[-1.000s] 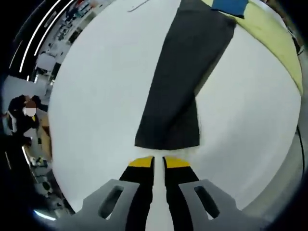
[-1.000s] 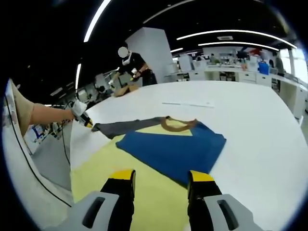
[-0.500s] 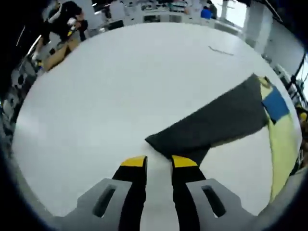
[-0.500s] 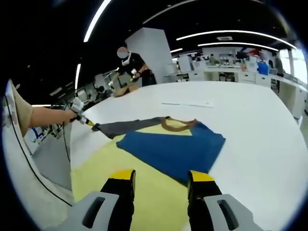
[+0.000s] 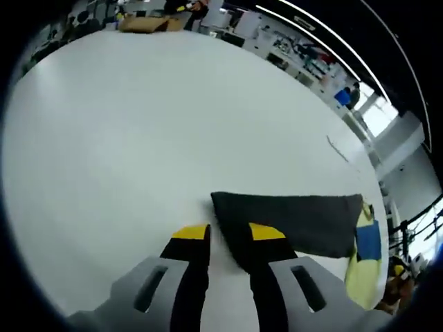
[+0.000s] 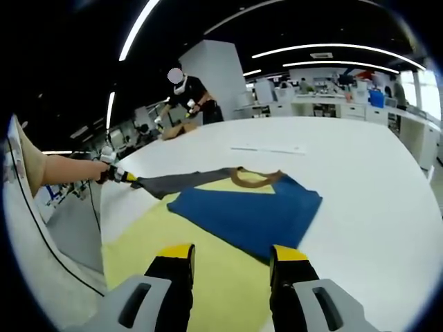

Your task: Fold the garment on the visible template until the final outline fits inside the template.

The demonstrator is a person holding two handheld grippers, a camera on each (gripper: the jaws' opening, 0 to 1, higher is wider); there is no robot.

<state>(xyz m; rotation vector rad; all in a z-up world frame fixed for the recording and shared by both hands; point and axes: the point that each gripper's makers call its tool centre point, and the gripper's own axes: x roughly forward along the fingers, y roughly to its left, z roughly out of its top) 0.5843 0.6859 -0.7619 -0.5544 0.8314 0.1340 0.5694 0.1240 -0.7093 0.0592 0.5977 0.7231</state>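
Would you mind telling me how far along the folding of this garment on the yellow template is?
Partly done. The blue body of the garment lies folded on the yellow template. In hand: the left gripper is at the tip of the dark grey sleeve, which stretches off the template across the white table. The right gripper hovers open over the template. Left: fold that sleeve inward so the outline fits.

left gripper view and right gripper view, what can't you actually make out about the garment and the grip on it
- Left gripper, left gripper view: its jaws stand at the grey sleeve end; whether cloth is pinched between them cannot be told.
- Left gripper, right gripper view: too small at the sleeve tip to read.
- Blue garment body, left gripper view: squeezed into a sliver at the fisheye edge.
- Yellow template, right gripper view: its outline is covered by the garment and the right gripper.
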